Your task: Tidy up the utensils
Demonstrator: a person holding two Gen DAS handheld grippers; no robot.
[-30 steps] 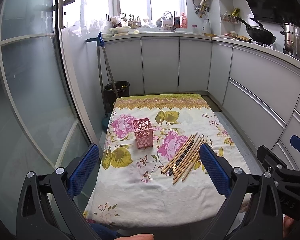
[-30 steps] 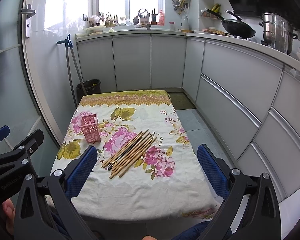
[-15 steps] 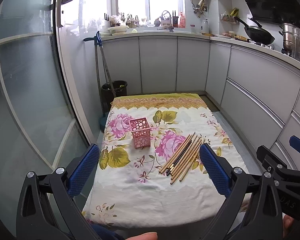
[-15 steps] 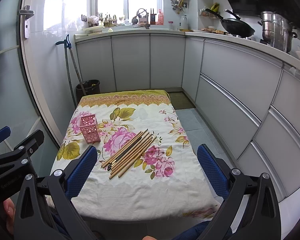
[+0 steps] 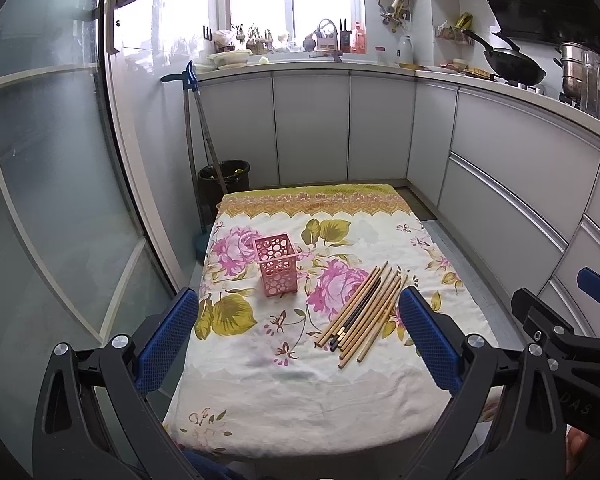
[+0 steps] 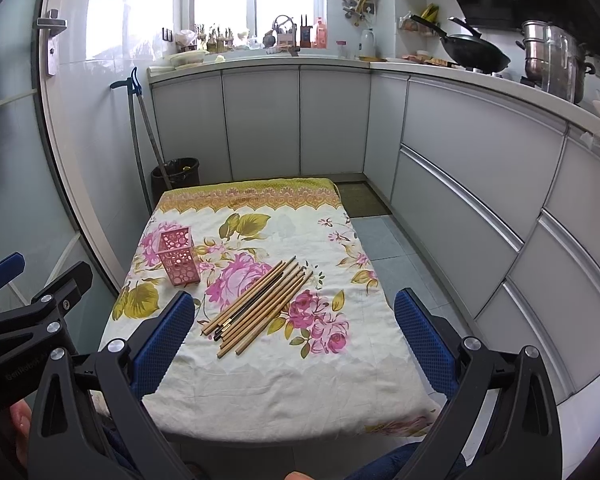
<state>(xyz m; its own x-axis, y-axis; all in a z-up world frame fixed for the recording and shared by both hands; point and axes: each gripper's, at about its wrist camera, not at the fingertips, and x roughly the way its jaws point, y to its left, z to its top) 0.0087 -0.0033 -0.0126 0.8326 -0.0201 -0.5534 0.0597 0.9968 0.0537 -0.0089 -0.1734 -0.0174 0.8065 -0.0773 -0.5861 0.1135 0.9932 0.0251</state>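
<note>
A small table draped in a floral cloth (image 5: 300, 392) is standing in a narrow kitchen, and both grippers are hovering over its near edge, above the cloth and touching nothing. The left gripper (image 5: 298, 312) is holding its blue-padded fingers (image 5: 168, 334) wide apart with nothing between them; the right gripper (image 6: 294, 316) is doing the same, its pads (image 6: 424, 340) spread well clear of each other.

A bundle of chopsticks (image 5: 362, 314) is lying flat on the cloth, right of centre, running diagonally with the thick ends toward the near edge and the tips pointing away to the right. Most are pale wood; at least one dark one is lying among them. The sticks are touching one another in a loose row. A pink perforated holder (image 5: 277, 265) is standing upright to the left of the bundle, near it but apart, its open top facing up.

The near half of the cloth is lying bare, giving the grippers free room ahead of the bundle. The left side of the table is sitting close to a glass door (image 5: 52, 184). On the right, a strip of tiled floor (image 6: 384, 240) is separating the table's edge from the grey cabinets (image 6: 480, 184). Beyond the far edge, a dark bin (image 6: 176, 176) is standing by the cabinets
</note>
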